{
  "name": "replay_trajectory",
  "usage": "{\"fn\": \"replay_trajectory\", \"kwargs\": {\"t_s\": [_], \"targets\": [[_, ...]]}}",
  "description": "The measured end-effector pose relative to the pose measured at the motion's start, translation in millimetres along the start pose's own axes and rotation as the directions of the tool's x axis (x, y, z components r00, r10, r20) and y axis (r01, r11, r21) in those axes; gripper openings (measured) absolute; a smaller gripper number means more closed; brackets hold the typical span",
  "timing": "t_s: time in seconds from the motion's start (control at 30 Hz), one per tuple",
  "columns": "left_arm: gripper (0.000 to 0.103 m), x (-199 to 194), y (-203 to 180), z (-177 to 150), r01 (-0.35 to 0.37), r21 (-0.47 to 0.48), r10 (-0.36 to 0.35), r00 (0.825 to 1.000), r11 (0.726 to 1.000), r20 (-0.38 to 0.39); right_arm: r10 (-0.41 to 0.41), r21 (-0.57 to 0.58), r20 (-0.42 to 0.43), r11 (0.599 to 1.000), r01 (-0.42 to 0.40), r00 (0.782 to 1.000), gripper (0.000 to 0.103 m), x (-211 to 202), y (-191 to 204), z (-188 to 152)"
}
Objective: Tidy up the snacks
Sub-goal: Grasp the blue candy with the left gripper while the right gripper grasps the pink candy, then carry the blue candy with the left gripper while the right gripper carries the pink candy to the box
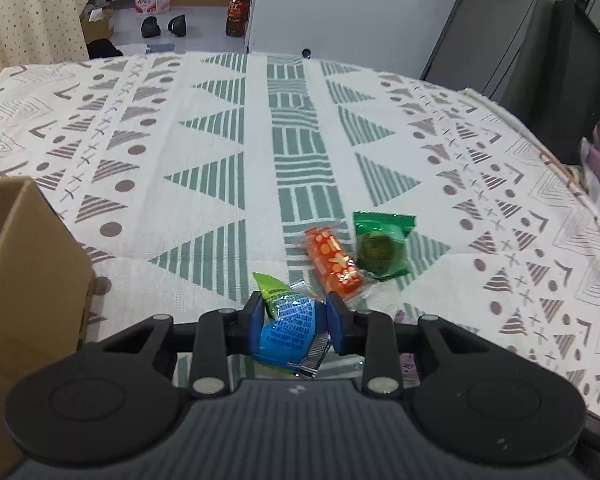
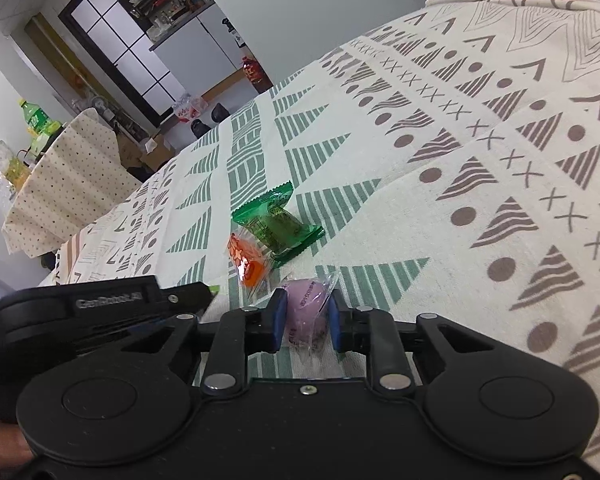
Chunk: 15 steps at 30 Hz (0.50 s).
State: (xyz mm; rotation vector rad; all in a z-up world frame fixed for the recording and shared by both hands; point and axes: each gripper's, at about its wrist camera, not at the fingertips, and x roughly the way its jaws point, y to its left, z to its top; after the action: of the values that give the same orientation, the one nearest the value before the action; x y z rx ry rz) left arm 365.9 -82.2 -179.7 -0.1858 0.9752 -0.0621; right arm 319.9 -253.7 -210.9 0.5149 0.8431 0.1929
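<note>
In the left wrist view, the left claw (image 1: pixel 293 322) is clamped on a blue-and-green snack packet (image 1: pixel 287 326) above the bench's (image 1: pixel 204 128) near edge; a cardboard box (image 1: pixel 28 264) stands at the left edge, so a level carry there should avoid slipping. In the right wrist view, the right claw (image 2: pixel 306 318) pinches a purple snack (image 2: pixel 306 308) near the near edge; the orange packet (image 2: pixel 249 262) and green packet (image 2: pixel 278 226) lie just beyond.
</note>
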Motion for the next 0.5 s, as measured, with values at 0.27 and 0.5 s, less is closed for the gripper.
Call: {"fn": "replay_trajectory", "kwargs": {"t_s": [0.27,0.5], "targets": [[0.032,-37,0,-3,0.002,-0.012,-0.002,0.999,1.0,0.052,0.003,-0.018,0.038,1.0,-0.002,0.999,0.019,-24,8,-3],[0.032,-65,10,-16,0.003,-0.064,0.002,0.997,0.998,0.075,0.002,-0.046,0.077,0.999,0.001,0.997,0.019,-46,19,-3]]}}
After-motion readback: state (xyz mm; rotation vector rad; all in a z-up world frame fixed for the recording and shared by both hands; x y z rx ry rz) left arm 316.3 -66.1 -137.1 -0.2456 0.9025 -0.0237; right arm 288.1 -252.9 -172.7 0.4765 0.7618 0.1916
